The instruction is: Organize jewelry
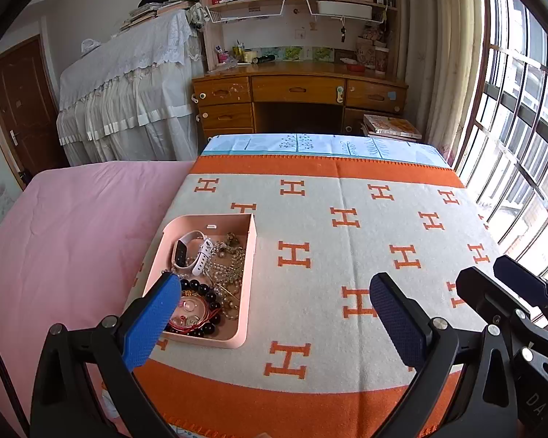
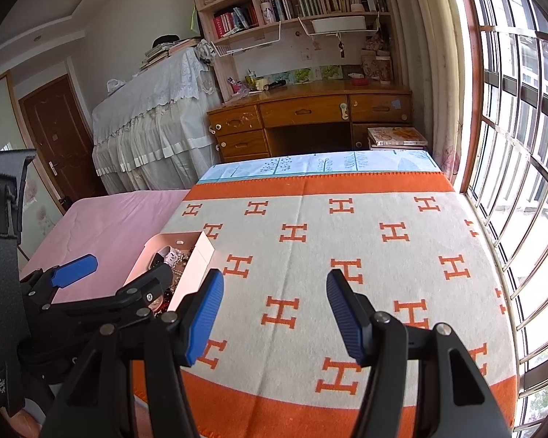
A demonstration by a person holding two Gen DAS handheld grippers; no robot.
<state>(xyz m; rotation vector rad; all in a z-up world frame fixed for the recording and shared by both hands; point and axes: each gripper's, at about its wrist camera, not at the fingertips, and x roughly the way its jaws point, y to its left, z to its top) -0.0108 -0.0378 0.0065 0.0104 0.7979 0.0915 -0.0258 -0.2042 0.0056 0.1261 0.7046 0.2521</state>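
A pink tray (image 1: 251,255) sits on the orange and grey H-pattern blanket (image 1: 347,248), left of centre. It holds a white smart band (image 1: 188,255), silver and pearl chains (image 1: 224,266), a dark bead bracelet (image 1: 204,290) and red string pieces. My left gripper (image 1: 274,284) is open and empty, its left pad (image 1: 153,325) over the tray's near left corner. My right gripper (image 2: 274,284) is open and empty above bare blanket, right of the tray (image 2: 197,270). The left gripper also shows in the right wrist view (image 2: 120,273).
A pink sheet (image 1: 73,226) covers the bed to the left. A wooden desk (image 1: 299,87) with bookshelves stands beyond the bed's far end. A barred window (image 1: 522,127) runs along the right. A cloth-covered piano (image 1: 128,84) stands at the back left.
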